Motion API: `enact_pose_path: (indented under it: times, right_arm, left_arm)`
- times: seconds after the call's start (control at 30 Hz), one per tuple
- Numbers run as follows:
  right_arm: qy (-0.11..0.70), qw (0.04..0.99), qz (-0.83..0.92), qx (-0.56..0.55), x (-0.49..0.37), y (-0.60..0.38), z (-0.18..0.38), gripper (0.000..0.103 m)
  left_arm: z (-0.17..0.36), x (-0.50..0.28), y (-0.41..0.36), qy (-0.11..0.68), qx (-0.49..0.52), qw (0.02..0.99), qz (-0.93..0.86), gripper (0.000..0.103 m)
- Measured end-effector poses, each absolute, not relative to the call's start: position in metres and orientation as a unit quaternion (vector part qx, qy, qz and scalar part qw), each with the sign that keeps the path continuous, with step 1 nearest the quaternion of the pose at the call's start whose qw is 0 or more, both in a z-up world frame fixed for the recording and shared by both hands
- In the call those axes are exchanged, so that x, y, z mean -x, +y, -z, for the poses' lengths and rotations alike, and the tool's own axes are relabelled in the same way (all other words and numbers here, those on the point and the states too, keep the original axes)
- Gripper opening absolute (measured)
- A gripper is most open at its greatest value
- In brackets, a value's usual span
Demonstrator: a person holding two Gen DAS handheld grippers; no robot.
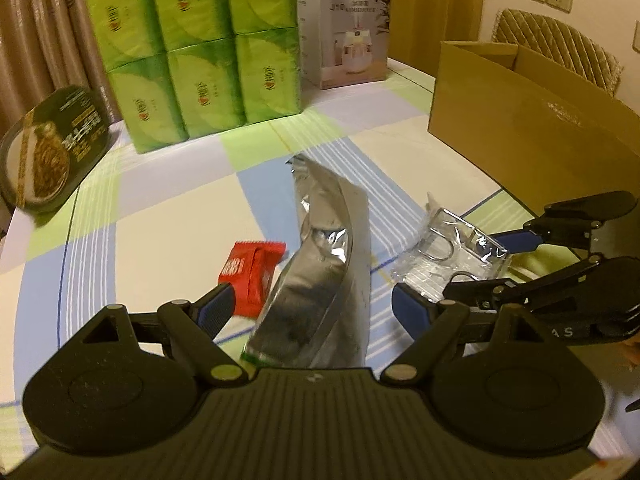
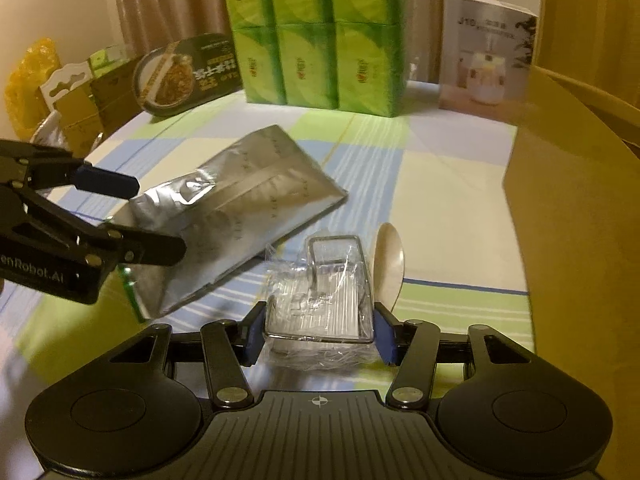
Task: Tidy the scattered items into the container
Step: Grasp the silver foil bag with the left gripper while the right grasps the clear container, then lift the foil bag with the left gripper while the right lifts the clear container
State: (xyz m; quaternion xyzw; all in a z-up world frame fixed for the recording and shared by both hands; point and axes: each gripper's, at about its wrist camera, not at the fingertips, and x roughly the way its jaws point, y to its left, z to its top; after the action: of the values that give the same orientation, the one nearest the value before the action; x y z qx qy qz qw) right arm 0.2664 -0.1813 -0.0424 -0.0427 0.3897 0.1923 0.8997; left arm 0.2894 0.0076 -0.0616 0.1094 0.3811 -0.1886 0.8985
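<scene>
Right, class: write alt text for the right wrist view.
The right tongs straddle a clear plastic packet on a checked tablecloth. The left tongs reach around a silver foil pouch; a cardboard box stands right.

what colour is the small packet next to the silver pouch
Red with white lettering, clearest in the left wrist view.

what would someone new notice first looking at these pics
The crumpled silver foil pouch lies mid-table between the open fingers of the left hand-held gripper. Right of it, the right hand-held gripper brackets a clear plastic-wrapped item with a wire frame, apparently not yet clamped. Behind stand green tissue packs, with an open cardboard box on the right.
</scene>
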Motion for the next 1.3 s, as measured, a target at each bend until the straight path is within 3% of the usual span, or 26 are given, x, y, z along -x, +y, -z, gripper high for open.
enact_pose_path:
  times: [0.2, 0.63, 0.73, 1.13, 1.23, 1.3]
  right_arm:
    - [0.388, 0.904, -0.174, 0.046, -0.276, -0.191, 0.043, 0.051]
    - [0.394, 0.901, -0.178, 0.046, -0.284, -0.191, 0.044, 0.051]
    - [0.396, 0.898, -0.182, 0.049, -0.279, -0.192, 0.042, 0.051]
    - [0.443, 0.872, -0.203, 0.038, -0.177, -0.212, 0.027, 0.051]
    - [0.450, 0.869, -0.202, 0.036, -0.149, -0.219, 0.023, 0.051]
    - [0.451, 0.869, -0.203, 0.037, -0.133, -0.223, 0.021, 0.051]
  left_arm:
    - [0.065, -0.313, -0.008, 0.397, -0.146, 0.882, 0.208, 0.079]
    - [0.081, -0.340, -0.044, 0.450, -0.224, 0.840, 0.205, 0.044]
    - [0.080, -0.330, -0.047, 0.453, -0.236, 0.836, 0.201, 0.041]
    - [0.068, -0.190, -0.047, 0.492, -0.199, 0.820, 0.214, 0.040]
    - [0.066, -0.162, -0.046, 0.504, -0.187, 0.815, 0.218, 0.044]
    - [0.066, -0.154, -0.048, 0.512, -0.196, 0.808, 0.214, 0.051]
